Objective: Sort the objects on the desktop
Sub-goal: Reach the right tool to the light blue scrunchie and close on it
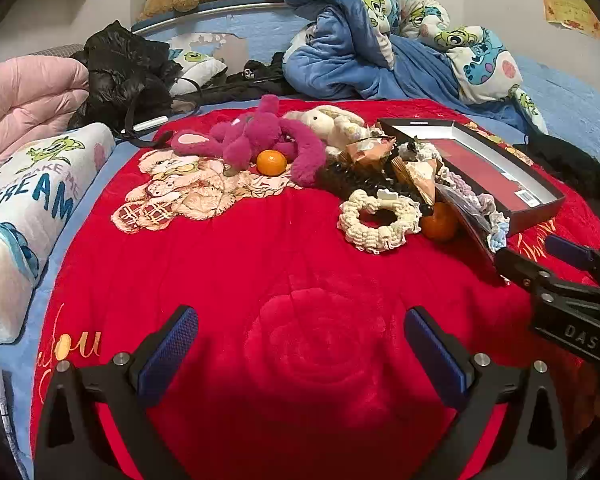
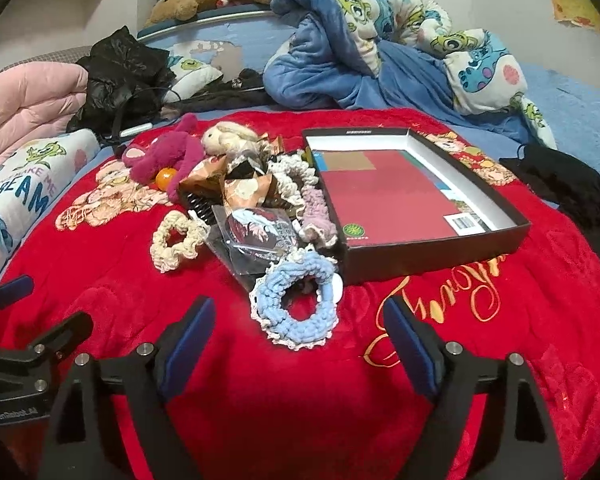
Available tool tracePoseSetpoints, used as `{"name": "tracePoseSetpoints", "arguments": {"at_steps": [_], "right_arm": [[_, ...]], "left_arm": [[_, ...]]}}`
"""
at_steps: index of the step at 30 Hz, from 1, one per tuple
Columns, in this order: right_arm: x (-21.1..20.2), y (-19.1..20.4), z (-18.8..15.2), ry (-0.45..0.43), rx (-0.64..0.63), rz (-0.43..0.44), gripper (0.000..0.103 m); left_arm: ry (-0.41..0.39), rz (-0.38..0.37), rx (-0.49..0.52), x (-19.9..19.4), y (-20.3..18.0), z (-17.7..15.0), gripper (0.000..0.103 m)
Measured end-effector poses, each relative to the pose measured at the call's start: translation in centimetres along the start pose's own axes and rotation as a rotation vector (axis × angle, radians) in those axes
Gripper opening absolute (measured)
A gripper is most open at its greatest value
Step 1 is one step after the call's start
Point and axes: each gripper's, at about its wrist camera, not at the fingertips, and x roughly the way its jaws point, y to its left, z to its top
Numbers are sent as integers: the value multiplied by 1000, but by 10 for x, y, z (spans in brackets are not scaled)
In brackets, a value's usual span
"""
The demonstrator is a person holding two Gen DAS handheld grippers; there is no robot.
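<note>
two tongs are over a red blanket (image 1: 260, 264) that is spread on a bed. the left tongs (image 1: 300, 344) are spread wide, with blue pads, and they hold nothing; only bare blanket is between the fingers. the right tongs (image 2: 298, 344) are also spread wide and hold nothing. they point at a light blue scrunchie (image 2: 296, 300), which lies on the blanket just in front of them, between the lines of the two fingers but not touching them.

a black box (image 2: 432, 256) with white inner walls and a red bottom lies open on the right part of the blanket. the blue scrunchie is just beside its near left corner. behind the scrunchie lies a clear plastic packet (image 2: 256, 240) with a dark picture inside, and a pink scrunchie (image 2: 316, 216) is pressed against the left wall of the box. a cream scrunchie (image 1: 376, 220) lies more to the left, apart from the box, and it touches a black hair comb (image 1: 352, 176). some brown snack wrappers (image 2: 240, 188) are heaped in the middle of the pile.

further back a magenta plush toy (image 1: 260, 136) and a cream plush rabbit (image 1: 328, 120) lie side by side and touch each other. one orange mandarin (image 1: 272, 162) sits between the limbs of the magenta toy. a second mandarin (image 1: 440, 222) is near the box, partly hidden under the packet.

behind the blanket a blue cartoon quilt (image 1: 380, 48) is crumpled, and a black jacket (image 1: 124, 68) lies at the left next to a pink quilt (image 1: 24, 92).
</note>
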Motion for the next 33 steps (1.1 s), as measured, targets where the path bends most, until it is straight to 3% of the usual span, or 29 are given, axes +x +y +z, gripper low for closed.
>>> {"name": "tracePoseSetpoints", "arguments": {"at_steps": [11,23,24,26,33], "right_arm": [[32,-2,1,104,-34,-21,79],[44,-1,-3,154,-41,-44,76],[45,-1,-3,155,-39,-44,74],[47,-2,-4,166,-35,-42,61],[47,-9,-6,167,25,-10,41]], "left_arm": [[5,17,33,1,-2,-1,103],[-12,38,48,2,-2,-2,103],[-13,38,49,2,-2,-2,103],[-19,36,50,2,-2,-2,103],[-19,-29,55,6,-12,1,103]]}}
